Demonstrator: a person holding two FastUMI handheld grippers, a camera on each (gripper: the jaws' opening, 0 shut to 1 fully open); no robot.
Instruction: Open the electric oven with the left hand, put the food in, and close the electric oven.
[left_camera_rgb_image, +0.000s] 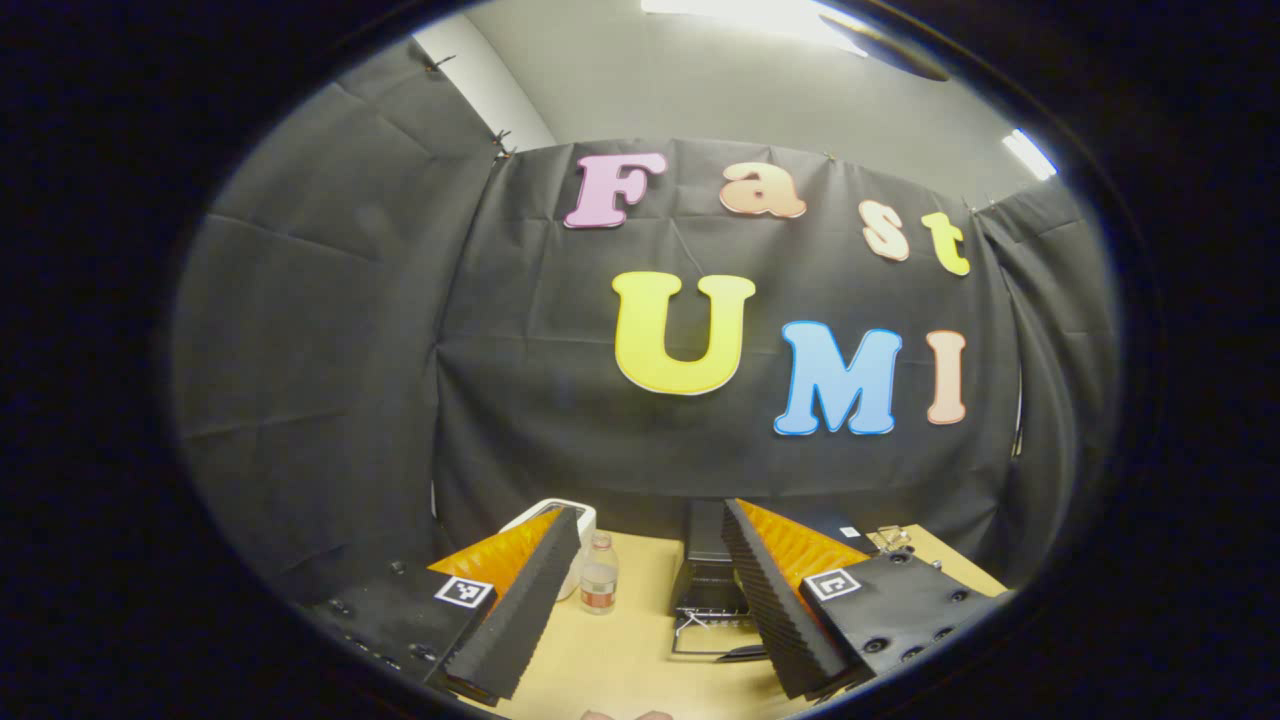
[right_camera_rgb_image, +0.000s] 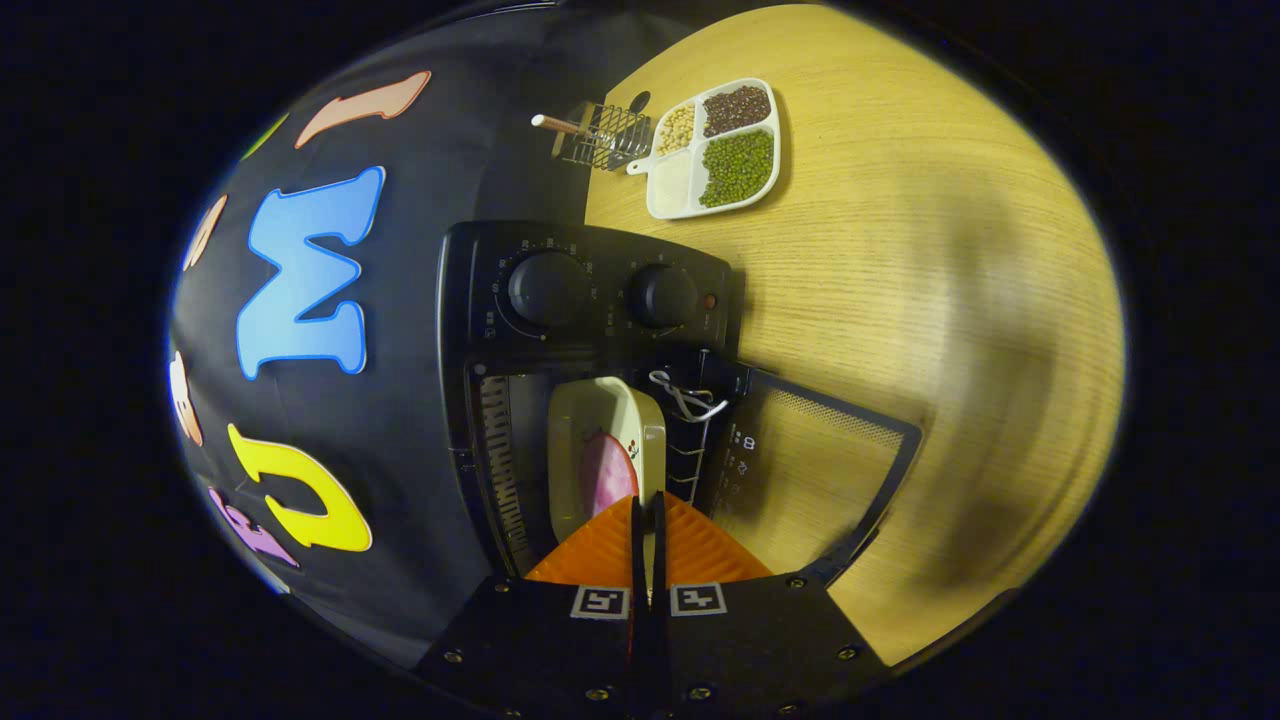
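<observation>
The right gripper (right_camera_rgb_image: 645, 510) sits nearest the lens in the right gripper view, its two fingers pressed together with the near edge of a cream dish (right_camera_rgb_image: 600, 450) pinched between them, as far as the narrow slit lets one judge. The view is rolled on its side, so the electric oven (right_camera_rgb_image: 590, 300) appears turned. The oven is black, with two round knobs (right_camera_rgb_image: 547, 287) on its control panel, and its glass door (right_camera_rgb_image: 810, 460) hangs fully open, lying flat over the wooden table (right_camera_rgb_image: 930, 330). The dish is inside the oven's mouth, resting on the wire rack (right_camera_rgb_image: 690, 440), and holds a pinkish piece of food (right_camera_rgb_image: 607, 475). Beyond the oven's control panel a white divided tray (right_camera_rgb_image: 715, 150) lies on the table, filled with green, dark and pale beans. Just beside that tray, on the side nearer the booth wall, is a small wire holder (right_camera_rgb_image: 605, 140) with a utensil handle sticking out.

In the left gripper view the left gripper (left_camera_rgb_image: 650, 600) is tilted up toward the cloth wall, its fingers spread wide and holding nothing. Between them the oven (left_camera_rgb_image: 710, 585) shows low on the table (left_camera_rgb_image: 620, 660), door down. Left of the oven stands a small clear bottle (left_camera_rgb_image: 599, 575), and just behind it a white appliance (left_camera_rgb_image: 560, 520), partly hidden by a finger.
</observation>
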